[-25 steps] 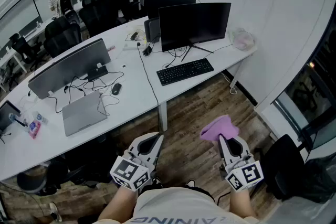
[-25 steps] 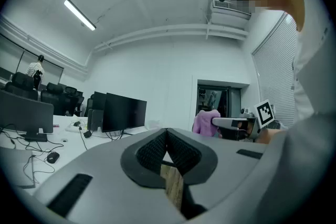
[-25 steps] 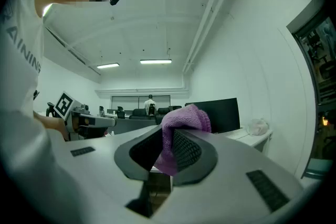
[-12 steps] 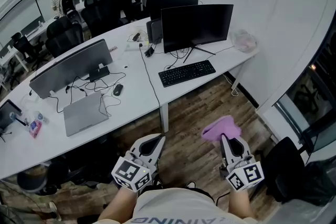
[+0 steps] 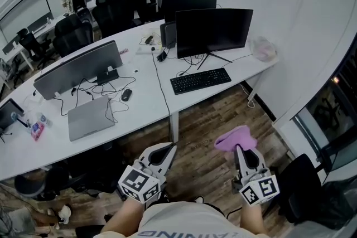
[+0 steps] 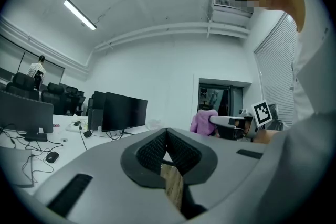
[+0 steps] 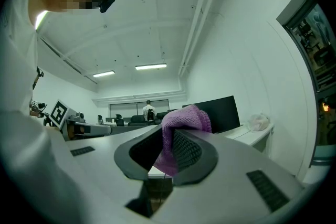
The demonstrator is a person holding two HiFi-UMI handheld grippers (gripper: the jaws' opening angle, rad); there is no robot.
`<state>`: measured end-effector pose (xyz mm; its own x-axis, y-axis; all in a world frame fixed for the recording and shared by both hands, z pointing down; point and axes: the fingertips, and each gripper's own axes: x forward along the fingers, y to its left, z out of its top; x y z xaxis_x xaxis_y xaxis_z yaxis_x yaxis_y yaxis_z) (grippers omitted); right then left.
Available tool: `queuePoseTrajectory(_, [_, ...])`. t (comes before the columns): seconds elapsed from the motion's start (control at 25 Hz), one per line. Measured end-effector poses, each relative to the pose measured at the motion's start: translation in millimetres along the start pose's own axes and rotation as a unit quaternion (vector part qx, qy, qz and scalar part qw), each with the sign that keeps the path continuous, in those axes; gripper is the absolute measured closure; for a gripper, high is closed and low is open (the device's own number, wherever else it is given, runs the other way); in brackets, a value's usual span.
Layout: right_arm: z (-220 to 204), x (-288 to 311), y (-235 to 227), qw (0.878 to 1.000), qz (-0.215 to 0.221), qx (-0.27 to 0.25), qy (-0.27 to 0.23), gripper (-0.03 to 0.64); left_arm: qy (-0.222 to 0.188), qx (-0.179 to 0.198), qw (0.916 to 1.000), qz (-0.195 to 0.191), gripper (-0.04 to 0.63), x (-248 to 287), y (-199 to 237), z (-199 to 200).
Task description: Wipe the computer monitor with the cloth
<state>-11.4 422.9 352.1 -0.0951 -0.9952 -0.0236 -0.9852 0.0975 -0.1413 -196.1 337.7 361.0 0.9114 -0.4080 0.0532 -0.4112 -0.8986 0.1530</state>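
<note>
A long white counter [image 5: 145, 111] runs across the head view from 8 o'clock to 2 o'clock, standing on a wooden floor [image 5: 206, 120]. Toward 1 o'clock a dark monitor [image 5: 213, 30] stands on it. A black keyboard [image 5: 200, 80] lies near at its 6 o'clock and a crumpled bag [image 5: 263, 49] (clear plastic, it seems) at its 3 o'clock. Toward 10 o'clock a screen [image 5: 78, 68] shows its grey back. A closed laptop [image 5: 89, 117] lies at its 6 o'clock, with a mouse [image 5: 126, 95] at the laptop's 2 o'clock.
</note>
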Motion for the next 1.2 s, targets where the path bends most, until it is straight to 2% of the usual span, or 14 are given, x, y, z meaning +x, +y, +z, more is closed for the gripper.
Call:
queuePoseTrajectory(0.44, [-15.9,-31.2,-55.3,1.0,0.013,0.014,0.012,0.554,0.022,0.01,0.9995,0.021,0.586,29.8,-38.1,-19.8])
queuePoseTrajectory(0.64, [-28.4,-29.0,-69.7,0.998,0.028,0.045,0.016,0.554,0.045,0.015,0.9983,0.033,0.586,36.5,-50.1,-27.2])
queuePoseTrajectory(0.84, [-36.1,-17.2,-81.0,0.998,0.035,0.059,0.016,0.554,0.046,0.019,0.9977,0.045,0.586,48.6,-43.7,-22.6])
queuePoseTrajectory(1.0, [-32.3,-0.1,-86.5,0.998,0.041,0.042,0.015,0.554,0.037,0.015,0.998,0.049,0.586,65.7,-23.5,-20.7])
queuePoseTrajectory(1.2, [-40.0,29.8,-109.0,0.998,0.022,0.044,0.033,0.554,0.028,-0.002,0.9988,0.04,0.586,95.8,5.9,-23.3])
